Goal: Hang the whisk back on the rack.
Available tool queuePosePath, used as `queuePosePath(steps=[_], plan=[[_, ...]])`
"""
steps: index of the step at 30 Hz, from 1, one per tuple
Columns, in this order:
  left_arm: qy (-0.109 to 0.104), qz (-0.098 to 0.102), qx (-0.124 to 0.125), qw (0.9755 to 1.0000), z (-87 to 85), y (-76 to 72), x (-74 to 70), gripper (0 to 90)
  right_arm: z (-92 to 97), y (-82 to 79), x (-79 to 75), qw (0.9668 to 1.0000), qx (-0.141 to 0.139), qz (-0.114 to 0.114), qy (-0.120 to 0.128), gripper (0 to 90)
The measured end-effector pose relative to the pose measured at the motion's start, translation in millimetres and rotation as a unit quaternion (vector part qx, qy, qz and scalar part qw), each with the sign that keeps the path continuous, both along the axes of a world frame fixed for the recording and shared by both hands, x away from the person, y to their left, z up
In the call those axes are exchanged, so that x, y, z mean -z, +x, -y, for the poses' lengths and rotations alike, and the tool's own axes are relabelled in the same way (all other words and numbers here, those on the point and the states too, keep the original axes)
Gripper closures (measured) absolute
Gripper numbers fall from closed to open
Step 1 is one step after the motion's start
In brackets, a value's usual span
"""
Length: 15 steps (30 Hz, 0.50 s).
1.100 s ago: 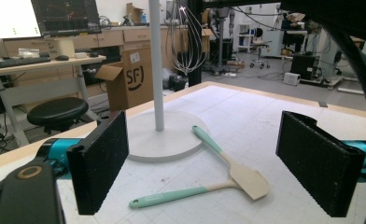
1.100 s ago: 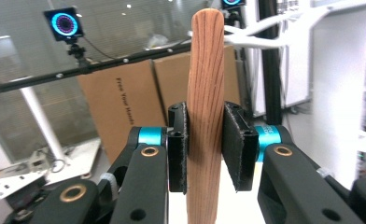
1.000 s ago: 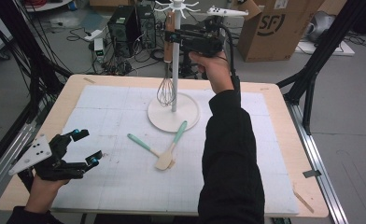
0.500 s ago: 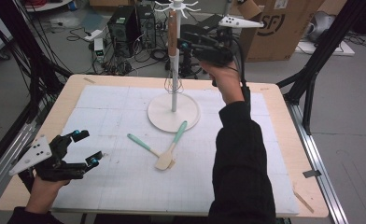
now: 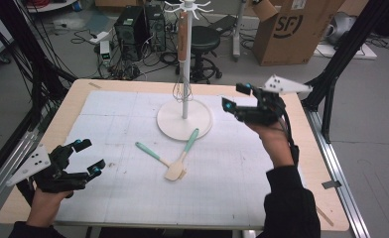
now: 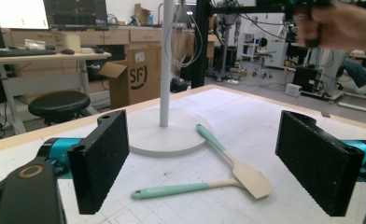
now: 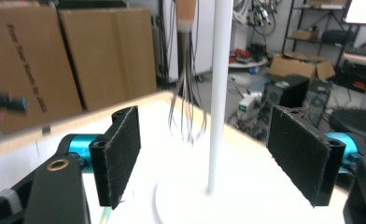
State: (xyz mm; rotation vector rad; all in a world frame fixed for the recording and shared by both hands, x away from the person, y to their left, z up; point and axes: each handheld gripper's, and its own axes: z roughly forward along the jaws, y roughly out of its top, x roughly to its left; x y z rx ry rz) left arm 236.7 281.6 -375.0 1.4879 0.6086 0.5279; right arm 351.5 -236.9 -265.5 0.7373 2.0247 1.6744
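- The whisk (image 5: 181, 90) hangs by its wooden handle from a hook at the top of the white stand (image 5: 184, 117), its wire loops dangling close beside the pole, above the round base; in the right gripper view the wires (image 7: 186, 107) hang just left of the pole.
- The stand sits toward the far middle of the table (image 5: 78, 101), on the white gridded mat (image 5: 232, 168).
- The right gripper (image 5: 236, 97) is held in the air to the right of the stand, apart from the whisk, jaws pointing left toward the pole. Its jaws have just been opening and now stand wide, with nothing between the pads; in its own view the whisk and pole show farther off, in the gap between them.
- The right hand (image 5: 274, 141) grips that tool from below and behind, wrist bent up, the black-sleeved forearm rising from the near right edge of the table.
- Two spatulas (image 5: 175, 156) with teal handles lie crossed on the mat just in front of the stand's base, blades overlapping at the near end, one handle tip reaching the base's rim.
- The left gripper (image 5: 86, 157) is low over the near left corner of the mat, well apart from the stand, jaws aimed toward the table's middle and spread wide with nothing held.
- The left hand (image 5: 46, 206) holds it from behind, coming in at the near edge, wrist roughly level.
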Motion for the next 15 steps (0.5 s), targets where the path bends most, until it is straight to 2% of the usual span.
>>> queuePosePath(steps=[3,9,12,15], plan=[[0.004,0.0,0.001,1.0,2.5,0.2,0.7,17.9,13.1,-20.7,24.5,0.9997,0.022,0.0,-0.006,23.6],[0.002,0.002,0.003,1.0,6.1,0.5,2.2,17.8,30.2,-46.2,58.0,0.9985,0.053,-0.012,-0.003,21.3],[0.001,0.002,0.003,1.0,7.0,0.7,2.6,17.9,36.9,-52.8,69.1,0.998,0.059,-0.018,0.014,19.0],[-0.001,0.003,0.003,1.0,6.8,0.4,2.3,17.9,39.9,-55.0,73.0,0.9978,0.059,-0.023,0.02,17.2]])
